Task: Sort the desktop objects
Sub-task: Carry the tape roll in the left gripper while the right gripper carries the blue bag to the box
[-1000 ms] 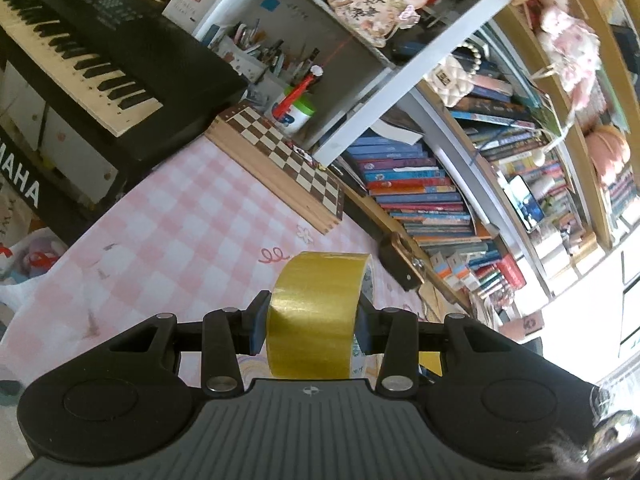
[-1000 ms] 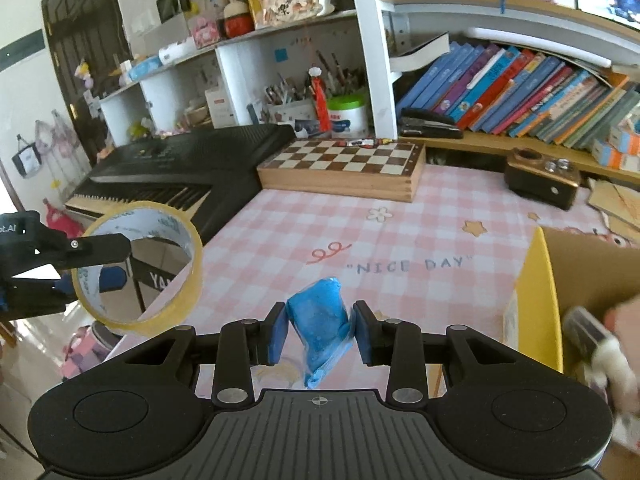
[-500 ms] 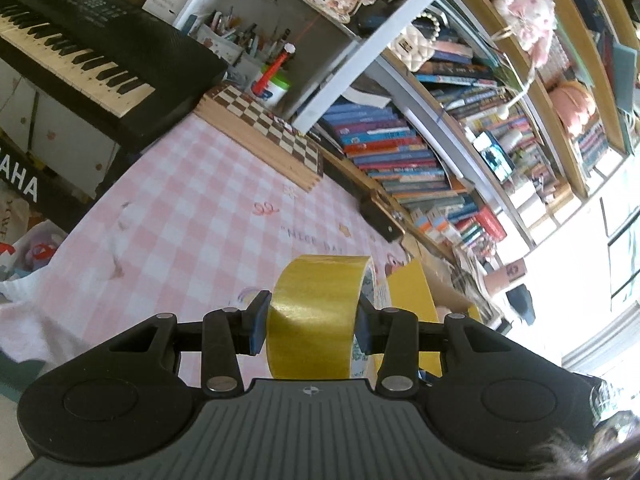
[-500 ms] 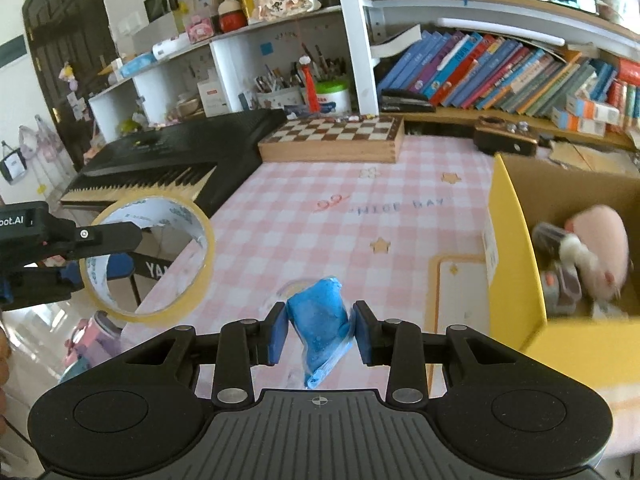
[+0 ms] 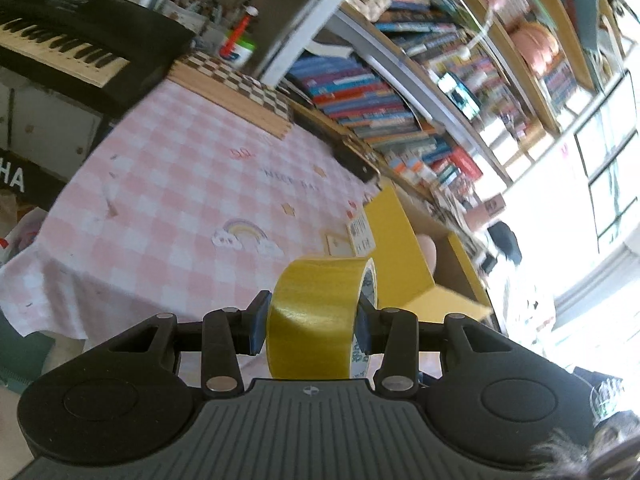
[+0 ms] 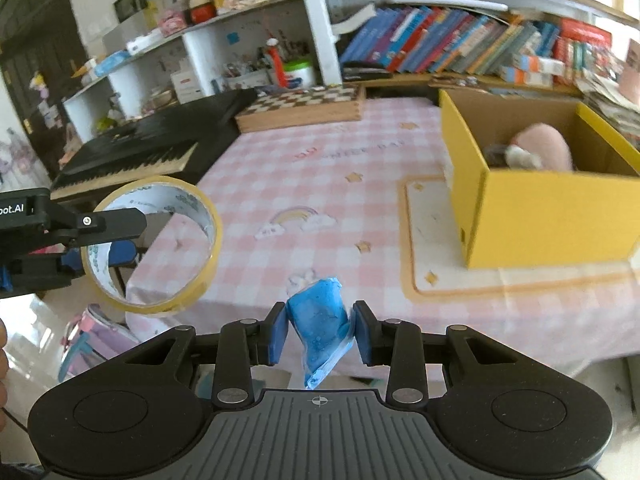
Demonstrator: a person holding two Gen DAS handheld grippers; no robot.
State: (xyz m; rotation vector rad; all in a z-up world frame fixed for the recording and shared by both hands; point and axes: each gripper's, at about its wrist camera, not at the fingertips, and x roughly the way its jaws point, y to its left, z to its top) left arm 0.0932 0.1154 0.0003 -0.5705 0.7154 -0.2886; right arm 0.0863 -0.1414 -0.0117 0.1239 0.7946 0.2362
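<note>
My left gripper is shut on a yellow roll of tape, held in the air off the table's near edge; the roll also shows in the right wrist view at the left, with the left gripper on it. My right gripper is shut on a crumpled blue packet, held above the table's front edge. An open yellow cardboard box stands on the table at the right, holding a pink plush toy. The box also shows in the left wrist view, beyond the tape.
A pink checked tablecloth covers the table. A wooden chessboard box lies at the far edge, a black keyboard stands to the left, and shelves of books run along the back. A cream mat lies under the box.
Both grippers have pulled back toward the table's near edge and swung to the right, each keeping its object. The yellow box now shows more fully in both views.
</note>
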